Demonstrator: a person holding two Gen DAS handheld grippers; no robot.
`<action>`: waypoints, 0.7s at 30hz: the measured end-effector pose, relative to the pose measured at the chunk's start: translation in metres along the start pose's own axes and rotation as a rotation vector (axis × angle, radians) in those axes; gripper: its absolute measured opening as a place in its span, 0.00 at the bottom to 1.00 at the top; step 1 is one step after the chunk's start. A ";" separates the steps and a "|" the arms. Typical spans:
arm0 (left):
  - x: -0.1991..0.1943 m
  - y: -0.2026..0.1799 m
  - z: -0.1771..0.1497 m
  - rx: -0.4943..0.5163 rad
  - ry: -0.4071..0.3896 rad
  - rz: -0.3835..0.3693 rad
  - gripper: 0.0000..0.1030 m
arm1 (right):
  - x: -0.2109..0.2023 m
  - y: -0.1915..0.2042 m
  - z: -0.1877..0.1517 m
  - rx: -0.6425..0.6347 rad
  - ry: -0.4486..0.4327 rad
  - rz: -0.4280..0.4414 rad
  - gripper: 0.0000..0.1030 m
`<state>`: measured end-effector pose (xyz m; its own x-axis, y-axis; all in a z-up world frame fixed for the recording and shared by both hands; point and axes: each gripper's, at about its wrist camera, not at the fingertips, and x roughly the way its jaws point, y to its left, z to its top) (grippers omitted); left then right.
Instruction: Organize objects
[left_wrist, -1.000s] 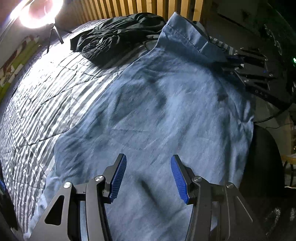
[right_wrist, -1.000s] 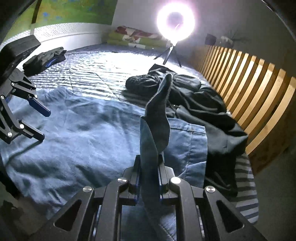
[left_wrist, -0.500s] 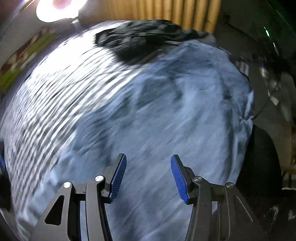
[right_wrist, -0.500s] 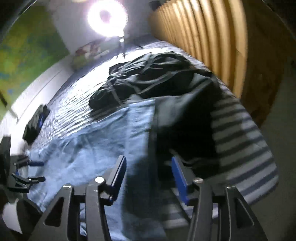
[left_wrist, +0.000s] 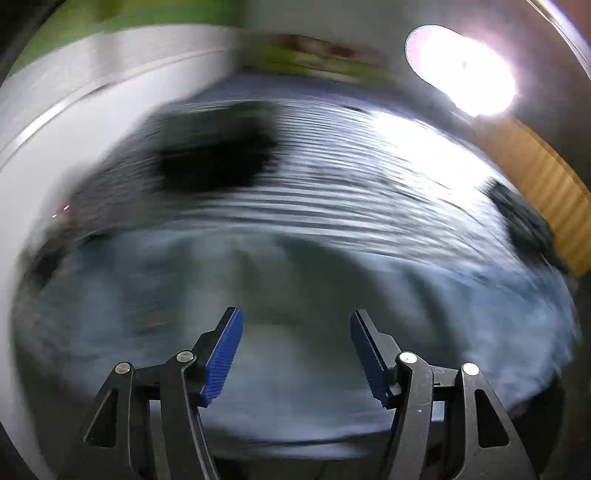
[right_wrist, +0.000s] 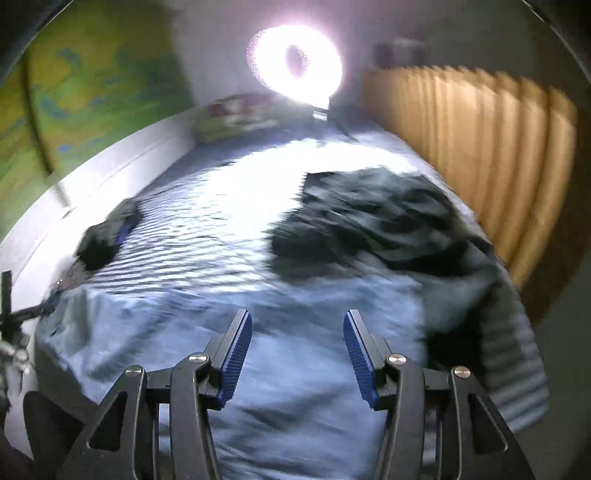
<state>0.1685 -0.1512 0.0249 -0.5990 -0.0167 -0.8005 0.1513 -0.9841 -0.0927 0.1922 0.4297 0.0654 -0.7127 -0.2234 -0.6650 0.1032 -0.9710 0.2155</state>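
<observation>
A bed with a striped cover (right_wrist: 207, 236) carries the clothes. A blue shirt (right_wrist: 295, 369) is spread flat across its near end. A heap of dark clothing (right_wrist: 373, 229) lies beyond the shirt by the bed's right edge, along the wooden slats. A small dark bundle (right_wrist: 107, 236) sits near the left edge, well apart from the heap.

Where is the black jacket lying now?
In the right wrist view the black jacket lies on the striped bed, right of centre beside the wooden slats, just beyond the blue shirt.
</observation>
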 end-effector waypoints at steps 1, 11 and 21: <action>-0.004 0.040 -0.004 -0.081 -0.001 0.026 0.67 | 0.002 0.017 0.006 -0.024 0.001 0.024 0.46; 0.000 0.260 -0.062 -0.546 0.014 0.055 0.74 | 0.056 0.260 0.018 -0.431 0.132 0.299 0.46; 0.033 0.268 -0.079 -0.589 0.062 -0.053 0.81 | 0.097 0.430 -0.049 -0.642 0.267 0.504 0.46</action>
<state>0.2514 -0.4014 -0.0731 -0.5731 0.0575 -0.8174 0.5443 -0.7190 -0.4322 0.2012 -0.0136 0.0588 -0.2975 -0.5758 -0.7615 0.7938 -0.5924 0.1378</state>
